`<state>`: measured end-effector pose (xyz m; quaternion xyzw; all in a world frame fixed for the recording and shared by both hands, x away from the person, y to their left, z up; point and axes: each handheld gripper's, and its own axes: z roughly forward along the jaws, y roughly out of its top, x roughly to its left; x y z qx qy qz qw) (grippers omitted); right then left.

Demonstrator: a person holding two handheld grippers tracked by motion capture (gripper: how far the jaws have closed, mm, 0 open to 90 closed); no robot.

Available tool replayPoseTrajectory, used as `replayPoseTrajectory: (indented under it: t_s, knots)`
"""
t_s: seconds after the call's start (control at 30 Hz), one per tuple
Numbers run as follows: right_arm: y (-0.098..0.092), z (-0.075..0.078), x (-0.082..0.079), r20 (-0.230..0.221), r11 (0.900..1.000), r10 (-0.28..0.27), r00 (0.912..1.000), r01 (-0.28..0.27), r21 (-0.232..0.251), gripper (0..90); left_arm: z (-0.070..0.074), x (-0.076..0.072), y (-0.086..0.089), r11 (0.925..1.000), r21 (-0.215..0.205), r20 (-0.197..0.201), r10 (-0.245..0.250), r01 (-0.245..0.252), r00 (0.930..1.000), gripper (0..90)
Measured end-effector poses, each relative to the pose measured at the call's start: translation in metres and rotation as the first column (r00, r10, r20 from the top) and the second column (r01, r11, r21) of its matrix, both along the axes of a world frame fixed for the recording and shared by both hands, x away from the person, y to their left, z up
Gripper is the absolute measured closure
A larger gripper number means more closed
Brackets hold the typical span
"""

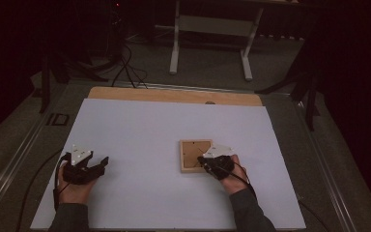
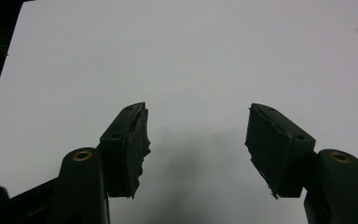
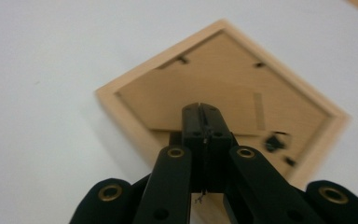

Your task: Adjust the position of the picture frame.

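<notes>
The right gripper [image 3: 200,108] has its jaws pressed together, empty, tips right over the back of the wooden picture frame [image 3: 223,88]. The left gripper [image 2: 198,128] waits with jaws wide apart, nothing between. Next, I think, the closed tips must push a little clip [image 3: 275,141] aside.

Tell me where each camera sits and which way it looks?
High view: above the person's side, looking forward and down on the white table sheet; both forearms, left gripper, right gripper.
Left gripper view: rides the left gripper, facing bare sheet; open jaws.
Right gripper view: rides the right gripper, shut, over the square light wooden picture frame lying back-up.
Shared: high and right gripper views show the frame.
</notes>
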<state>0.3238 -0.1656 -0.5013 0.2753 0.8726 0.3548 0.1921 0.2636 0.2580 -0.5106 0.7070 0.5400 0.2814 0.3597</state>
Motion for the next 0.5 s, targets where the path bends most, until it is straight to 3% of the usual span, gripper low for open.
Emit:
replayPoseTrajectory:
  t_s: [0.07, 0.1, 0.17, 0.2, 0.27, 0.3, 0.4, 0.5]
  knots:
    - [-0.004, 0.002, 0.001, 0.008, 1.000, -0.024, 0.9997, 0.024, 0.010, 89.5, 0.000, 0.000, 0.000, 1.0000, -0.001, 0.001, 0.000, 0.000, 1.0000, 38.6]
    - [-0.015, 0.006, 0.004, 0.026, 0.996, -0.085, 0.9961, 0.084, 0.030, 88.4, 0.000, 0.000, 0.000, 1.0000, -0.002, 0.001, 0.000, 0.000, 1.0000, 38.6]
    - [-0.019, 0.007, 0.005, 0.029, 0.994, -0.107, 0.9939, 0.106, 0.036, 88.2, 0.000, 0.000, 0.000, 1.0000, -0.003, 0.003, 0.000, 0.000, 1.0000, 38.6]
    - [-0.031, 0.008, 0.008, 0.028, 0.985, -0.165, 0.9858, 0.164, 0.052, 88.4, 0.001, 0.000, 0.000, 1.0000, -0.003, 0.003, 0.001, -0.001, 1.0000, 38.6]
    - [-0.036, 0.008, 0.008, 0.023, 0.980, -0.194, 0.9808, 0.192, 0.057, 88.7, 0.001, 0.000, 0.000, 1.0000, -0.004, 0.003, 0.001, -0.001, 1.0000, 38.6]
    - [-0.045, 0.007, 0.010, 0.015, 0.969, -0.239, 0.9708, 0.238, 0.068, 89.5, 0.001, 0.000, 0.000, 1.0000, -0.004, 0.003, 0.001, -0.001, 1.0000, 38.6]
    - [-0.052, 0.003, 0.011, 0.002, 0.960, -0.275, 0.9615, 0.274, 0.062, 89.7, 0.001, 0.000, 0.000, 1.0000, -0.003, 0.002, 0.001, 0.000, 1.0000, 38.6]
    - [-0.052, -0.004, 0.011, -0.025, 0.960, -0.276, 0.9609, 0.277, 0.044, 89.7, 0.001, 0.000, 0.000, 1.0000, -0.002, 0.002, -0.001, 0.001, 1.0000, 38.6]
